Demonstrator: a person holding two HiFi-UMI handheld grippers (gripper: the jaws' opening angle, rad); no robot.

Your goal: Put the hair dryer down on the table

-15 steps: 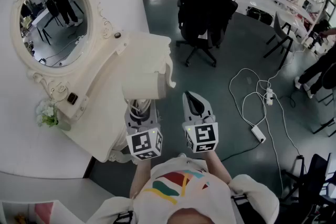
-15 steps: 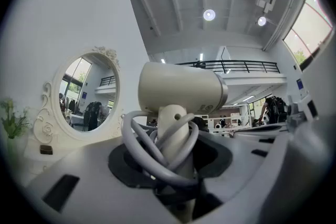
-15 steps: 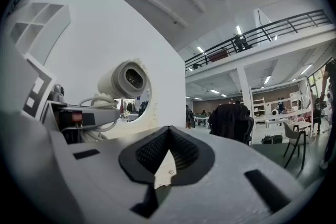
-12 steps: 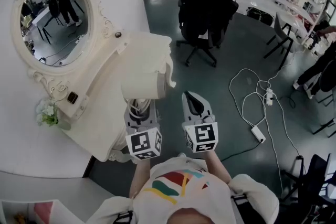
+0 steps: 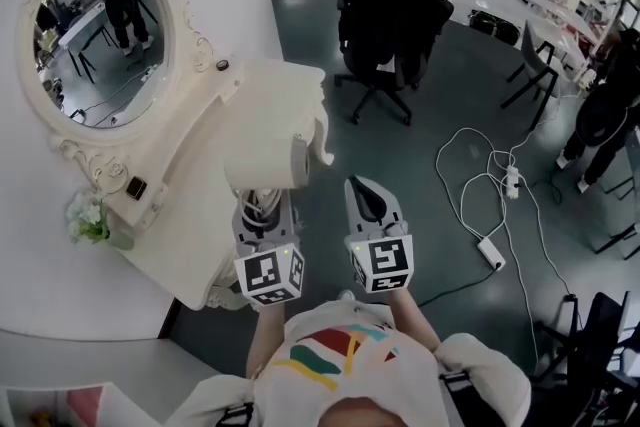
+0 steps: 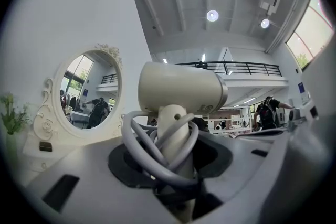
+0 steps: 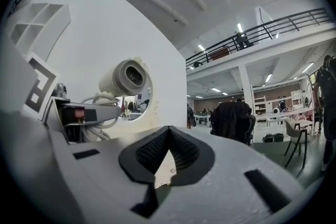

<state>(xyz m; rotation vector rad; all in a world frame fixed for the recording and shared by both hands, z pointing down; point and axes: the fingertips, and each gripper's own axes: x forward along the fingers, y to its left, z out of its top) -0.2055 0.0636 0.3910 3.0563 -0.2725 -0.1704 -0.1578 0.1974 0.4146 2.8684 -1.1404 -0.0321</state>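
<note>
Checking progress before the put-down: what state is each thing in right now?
hair dryer, upright, held by its handle, not yet on the table
cord, looped around the handle
left hand-held gripper, shut on the hair dryer
right hand-held gripper, shut, empty

An oval mirror [image 5: 95, 40] in a carved cream frame stood ahead and left of the left hand-held gripper [image 5: 264, 207], with small flowers [image 5: 88, 217] further left. Ahead of the right hand-held gripper [image 5: 366, 190] stood a black office chair [image 5: 385, 25]. To its right, white cables [image 5: 480, 185] and a power strip [image 5: 492, 255] lay on the floor [image 5: 440, 95].
</note>
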